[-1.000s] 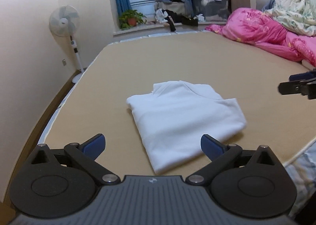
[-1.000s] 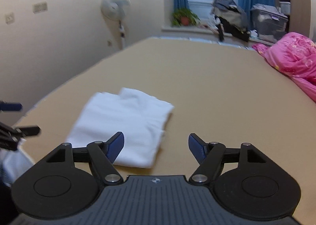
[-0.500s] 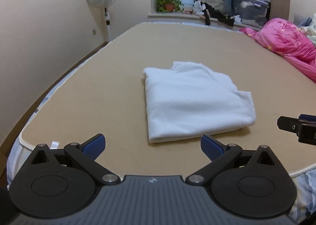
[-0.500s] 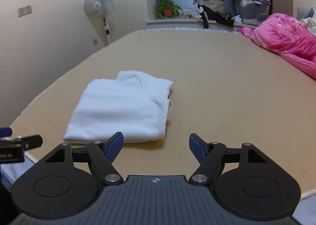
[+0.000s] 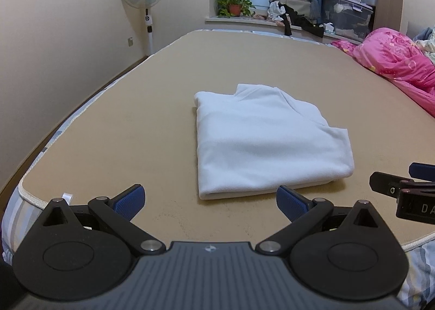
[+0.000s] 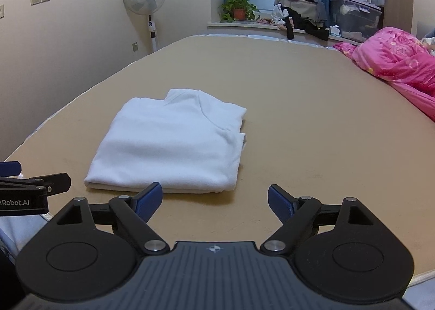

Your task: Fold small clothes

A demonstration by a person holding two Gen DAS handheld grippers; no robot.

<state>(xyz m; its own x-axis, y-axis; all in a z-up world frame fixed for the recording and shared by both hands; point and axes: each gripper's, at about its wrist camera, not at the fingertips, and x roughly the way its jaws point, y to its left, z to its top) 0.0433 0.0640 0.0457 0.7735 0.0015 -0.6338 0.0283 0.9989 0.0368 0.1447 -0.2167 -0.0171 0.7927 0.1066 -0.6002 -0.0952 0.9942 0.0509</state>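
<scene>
A white garment [image 5: 266,141] lies folded into a neat rectangle on the tan bed [image 5: 141,125], collar toward the far side. It also shows in the right wrist view [image 6: 174,141]. My left gripper [image 5: 210,201] is open and empty, held just short of the garment's near edge. My right gripper [image 6: 214,201] is open and empty, near the garment's near right corner. Each gripper's tip shows in the other's view: the right gripper at the right edge [image 5: 402,190], the left gripper at the left edge [image 6: 32,187].
A pink quilt [image 5: 394,65] lies along the bed's right side. A standing fan [image 5: 142,2] is by the left wall. A potted plant [image 5: 235,5], piled clothes [image 5: 296,8] and a storage box [image 5: 348,18] sit at the window. The bed's near edge [image 5: 35,198] is close.
Both grippers have drawn back toward the bed's near edge and turned to face the garment squarely. The folded garment has not moved.
</scene>
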